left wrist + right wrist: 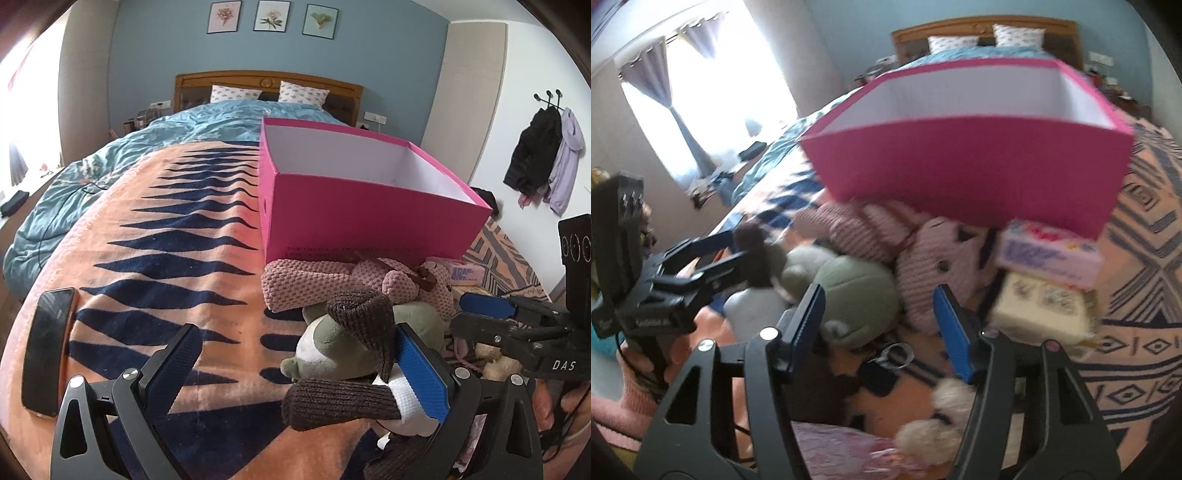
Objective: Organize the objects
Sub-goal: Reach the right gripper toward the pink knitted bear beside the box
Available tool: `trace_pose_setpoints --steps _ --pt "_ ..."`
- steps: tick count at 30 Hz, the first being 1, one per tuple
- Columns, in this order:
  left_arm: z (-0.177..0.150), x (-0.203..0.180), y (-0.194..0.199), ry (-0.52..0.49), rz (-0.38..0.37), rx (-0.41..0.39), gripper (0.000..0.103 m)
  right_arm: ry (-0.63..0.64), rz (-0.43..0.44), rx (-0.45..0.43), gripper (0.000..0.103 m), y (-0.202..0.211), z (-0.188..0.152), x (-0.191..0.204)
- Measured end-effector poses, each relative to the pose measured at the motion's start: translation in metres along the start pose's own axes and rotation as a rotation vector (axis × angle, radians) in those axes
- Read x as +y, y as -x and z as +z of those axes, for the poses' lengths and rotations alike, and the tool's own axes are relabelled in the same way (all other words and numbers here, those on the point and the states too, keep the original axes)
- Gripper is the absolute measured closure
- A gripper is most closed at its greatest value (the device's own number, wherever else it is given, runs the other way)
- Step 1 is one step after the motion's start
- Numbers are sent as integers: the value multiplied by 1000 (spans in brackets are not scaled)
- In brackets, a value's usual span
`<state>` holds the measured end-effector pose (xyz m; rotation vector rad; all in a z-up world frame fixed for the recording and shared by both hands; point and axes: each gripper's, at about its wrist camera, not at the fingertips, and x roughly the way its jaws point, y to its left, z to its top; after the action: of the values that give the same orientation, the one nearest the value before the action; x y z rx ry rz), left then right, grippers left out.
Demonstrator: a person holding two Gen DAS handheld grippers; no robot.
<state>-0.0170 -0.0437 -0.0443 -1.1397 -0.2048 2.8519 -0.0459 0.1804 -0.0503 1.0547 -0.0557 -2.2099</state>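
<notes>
An open pink box (369, 214) (960, 166) with a white inside stands on the orange patterned blanket (166, 258). A heap of soft toys lies against its near wall. My left gripper (301, 365) is open wide. A grey-green plush with a brown knitted hat (354, 332) lies against its right pad, far from the left pad. My right gripper (879, 317) (476, 317) hangs open over a green plush (857, 295) and a pink knitted plush (934, 266) (295, 284); its pads do not press on either. The left gripper (738, 251) shows at the left edge of the right wrist view.
A pink and purple carton (1049, 254) rests on a cream carton (1041, 310) right of the toys. Metal scissors (894, 354), a fluffy cream toy (942, 417) and pink fabric (842, 450) lie near me. A black phone (48, 350) sits at the blanket's left edge.
</notes>
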Motion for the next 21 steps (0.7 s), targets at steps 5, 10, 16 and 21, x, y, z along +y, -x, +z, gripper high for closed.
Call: trace_pose_setpoints --steps 5,10,16,21 --pt "-3 -1 -4 -15 -12 21 0 28 46 44 40 0 -10 5" --pt "-3 7 -2 -9 -27 32 0 46 39 62 40 -1 -20 7" --pt "23 16 -1 -37 -28 -9 0 -51 -6 11 40 2 3 -16" --pt "38 9 -24 -95 -81 23 1 -57 -37 36 40 -19 18 -18"
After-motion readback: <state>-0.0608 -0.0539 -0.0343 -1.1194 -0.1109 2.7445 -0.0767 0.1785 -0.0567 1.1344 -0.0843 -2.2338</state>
